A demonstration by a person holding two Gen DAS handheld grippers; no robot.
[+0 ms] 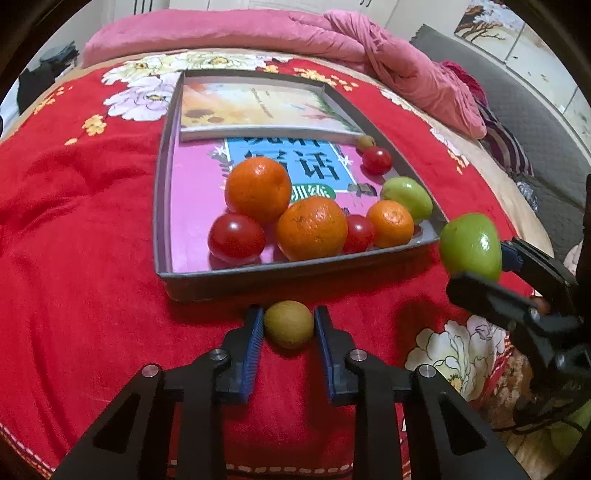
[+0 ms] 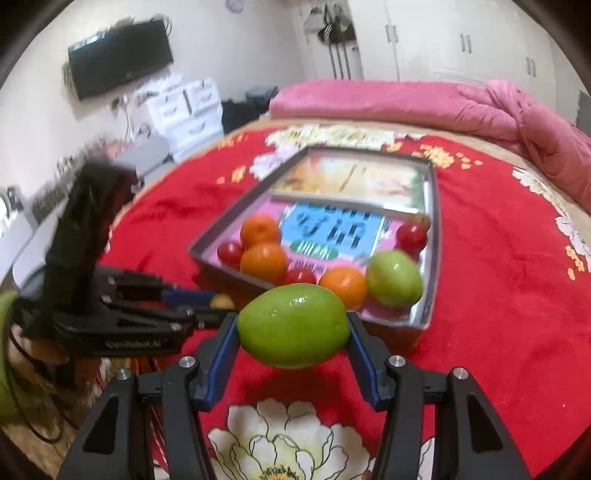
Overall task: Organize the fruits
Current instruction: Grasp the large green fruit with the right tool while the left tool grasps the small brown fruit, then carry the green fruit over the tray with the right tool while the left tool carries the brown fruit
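A grey tray (image 1: pixel 162 184) on the red bedspread holds oranges (image 1: pixel 258 188), red tomatoes (image 1: pixel 236 238), a green fruit (image 1: pixel 406 197) and a small brownish fruit (image 1: pixel 365 141). My left gripper (image 1: pixel 289 325) is shut on a small yellow-brown fruit (image 1: pixel 289 323) just in front of the tray's near wall, low over the bedspread. My right gripper (image 2: pixel 293 328) is shut on a large green fruit (image 2: pixel 293 325) and holds it above the bedspread by the tray's (image 2: pixel 434 236) near right corner. That green fruit (image 1: pixel 471 245) also shows in the left wrist view.
Books (image 1: pixel 258 107) line the tray floor. A pink quilt (image 1: pixel 332 33) lies bunched at the far side of the bed. A TV (image 2: pixel 118 55) and white drawers (image 2: pixel 184 107) stand against the wall at left.
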